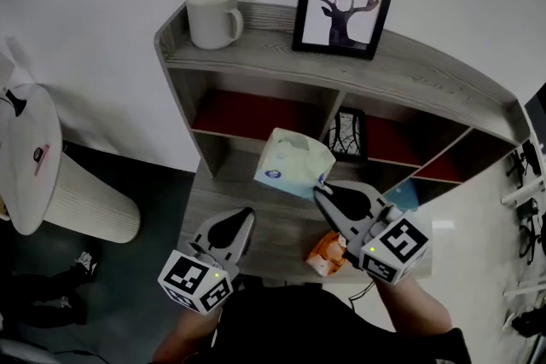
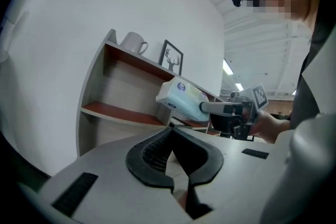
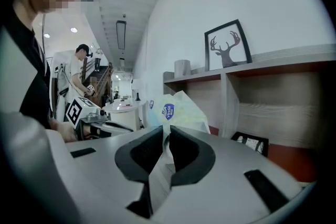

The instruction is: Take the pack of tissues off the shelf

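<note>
The pack of tissues [image 1: 293,164] hangs in the air in front of the grey wooden shelf [image 1: 281,55]. It is outside the red-floored compartments and above the lower board [image 1: 256,243], with free room around it. It is a soft, rounded plastic pack, pale green and white, with a blue oval label. The right gripper [image 1: 320,187] pinches the thin end of the wrapper between its nearly closed jaws. The left gripper [image 1: 247,216] is fully closed and empty, lower down and apart from the pack.
</note>
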